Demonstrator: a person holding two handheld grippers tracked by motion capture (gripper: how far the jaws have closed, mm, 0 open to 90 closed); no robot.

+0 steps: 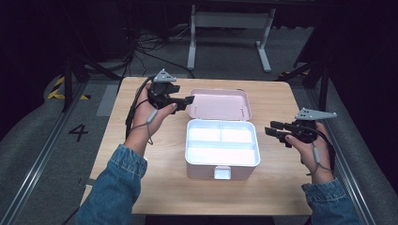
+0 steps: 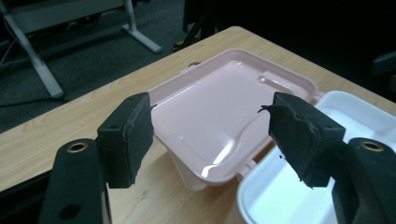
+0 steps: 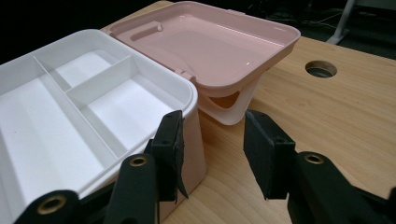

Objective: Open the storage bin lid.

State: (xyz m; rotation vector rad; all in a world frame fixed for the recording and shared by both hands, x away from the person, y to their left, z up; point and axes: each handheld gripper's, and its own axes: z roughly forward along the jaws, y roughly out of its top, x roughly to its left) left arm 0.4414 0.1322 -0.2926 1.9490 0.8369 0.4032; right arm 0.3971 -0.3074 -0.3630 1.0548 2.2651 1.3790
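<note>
At the centre of the high view, a pink plastic box (image 1: 222, 157) with a white divided tray sits open on the wooden table (image 1: 141, 180). The left gripper (image 1: 184, 100) hangs spread beside its lid (image 1: 220, 104) at centre-left; the right gripper (image 1: 273, 130), spread and empty, is at right.

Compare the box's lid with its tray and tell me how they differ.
The lid is pink; the tray is white inside. The lid is a single shallow shell with no walls inside, while the tray is split by dividers into three compartments. The lid lies flipped back on the far side; the tray sits nearer the person. Both are empty and joined along one edge.
</note>
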